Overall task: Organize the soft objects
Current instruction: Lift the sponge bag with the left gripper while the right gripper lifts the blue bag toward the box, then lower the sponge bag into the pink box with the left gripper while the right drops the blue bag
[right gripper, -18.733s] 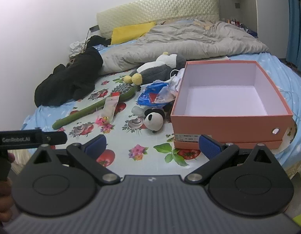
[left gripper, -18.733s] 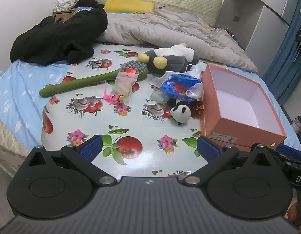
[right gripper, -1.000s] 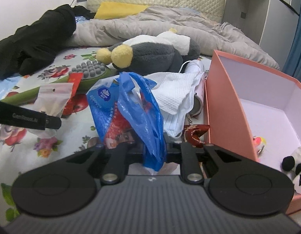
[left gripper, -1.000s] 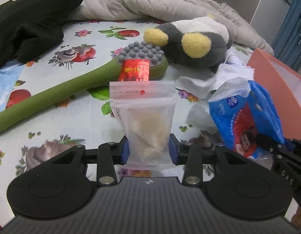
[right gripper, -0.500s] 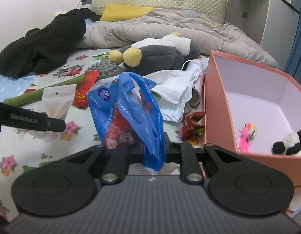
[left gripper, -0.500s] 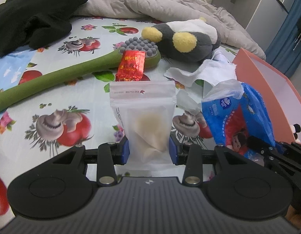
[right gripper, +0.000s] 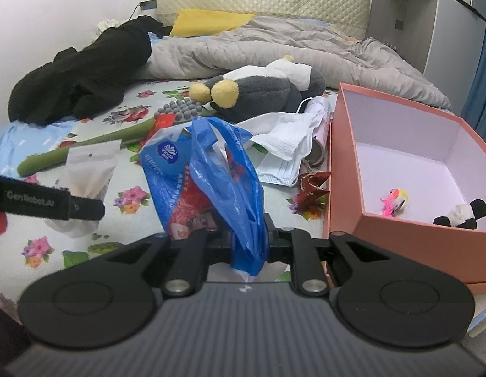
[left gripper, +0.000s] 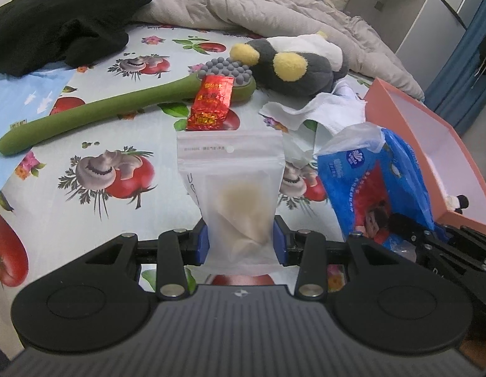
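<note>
Black left gripper (left gripper: pixel 241 245), blue-padded fingers (left gripper: pixel 202 245), silver screws; black right gripper (right gripper: pixel 247 240), white lettering.

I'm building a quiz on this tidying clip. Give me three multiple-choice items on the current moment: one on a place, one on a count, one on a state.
1. Where is the small panda toy?
A. Inside the pink box
B. On the grey quilt
C. Under the green brush

2. How many things lie in the box?
A. None
B. Two
C. Four

3. What is the left hand-held gripper doing?
A. Standing open and empty
B. Clamping a red packet
C. Clamping a frosted pouch

Answers:
1 A: the panda lies in the box's near corner.
2 B: only the panda and a pink toy show on its floor.
3 C: the blue pads press the pouch's sides, and the right hand-held gripper pinches the blue bag.
</note>
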The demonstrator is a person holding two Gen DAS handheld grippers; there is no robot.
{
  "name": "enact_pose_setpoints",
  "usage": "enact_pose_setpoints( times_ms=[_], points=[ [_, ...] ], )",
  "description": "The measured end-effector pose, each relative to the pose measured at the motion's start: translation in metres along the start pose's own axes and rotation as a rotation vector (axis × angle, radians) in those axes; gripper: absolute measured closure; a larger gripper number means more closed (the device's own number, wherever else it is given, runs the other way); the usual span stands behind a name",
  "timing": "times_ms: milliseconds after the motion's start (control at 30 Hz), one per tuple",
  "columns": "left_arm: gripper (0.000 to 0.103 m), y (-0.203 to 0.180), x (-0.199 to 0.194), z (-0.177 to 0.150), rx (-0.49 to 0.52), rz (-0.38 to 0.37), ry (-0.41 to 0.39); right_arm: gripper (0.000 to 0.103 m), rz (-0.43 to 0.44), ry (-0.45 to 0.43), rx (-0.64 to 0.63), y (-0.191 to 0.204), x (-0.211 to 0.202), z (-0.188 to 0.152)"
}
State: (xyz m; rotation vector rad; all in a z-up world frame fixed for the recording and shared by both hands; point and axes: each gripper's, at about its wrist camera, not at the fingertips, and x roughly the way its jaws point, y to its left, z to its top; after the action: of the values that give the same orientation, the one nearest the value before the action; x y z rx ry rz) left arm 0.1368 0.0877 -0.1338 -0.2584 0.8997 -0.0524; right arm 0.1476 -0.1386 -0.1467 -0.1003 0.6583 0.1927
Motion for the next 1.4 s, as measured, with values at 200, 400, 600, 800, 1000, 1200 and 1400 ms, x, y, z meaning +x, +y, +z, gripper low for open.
enact_pose_setpoints(
  times_ms=[200,400,600,800,1000,1200,1400],
  points=[
    [0.057,-0.017,-0.023,0.009,0.009,0.001,-0.029,0.084,0.018,-0.007,-0.01,-0.006,-0.017,0.01],
    [0.057,-0.038,-0.047,0.015,-0.004,-0.018,-0.053,0.084,0.028,-0.012,-0.01,-0.016,-0.038,0.021],
    [0.057,-0.067,-0.064,0.017,0.007,-0.053,-0.065,0.084,0.023,-0.021,0.024,-0.039,-0.063,0.03],
    [0.057,-0.11,-0.069,0.019,0.065,-0.122,-0.057,0.084,-0.017,-0.019,0.068,-0.068,-0.086,0.034],
    [0.057,-0.156,-0.073,0.019,0.132,-0.193,-0.055,0.084,-0.088,-0.034,0.104,-0.099,-0.11,0.033],
    [0.057,-0.197,-0.075,0.02,0.174,-0.249,-0.051,0.084,-0.151,-0.057,0.134,-0.132,-0.135,0.031],
    [0.057,-0.236,-0.062,0.028,0.227,-0.278,-0.033,0.084,-0.173,-0.05,0.195,-0.163,-0.135,0.032]
  ],
)
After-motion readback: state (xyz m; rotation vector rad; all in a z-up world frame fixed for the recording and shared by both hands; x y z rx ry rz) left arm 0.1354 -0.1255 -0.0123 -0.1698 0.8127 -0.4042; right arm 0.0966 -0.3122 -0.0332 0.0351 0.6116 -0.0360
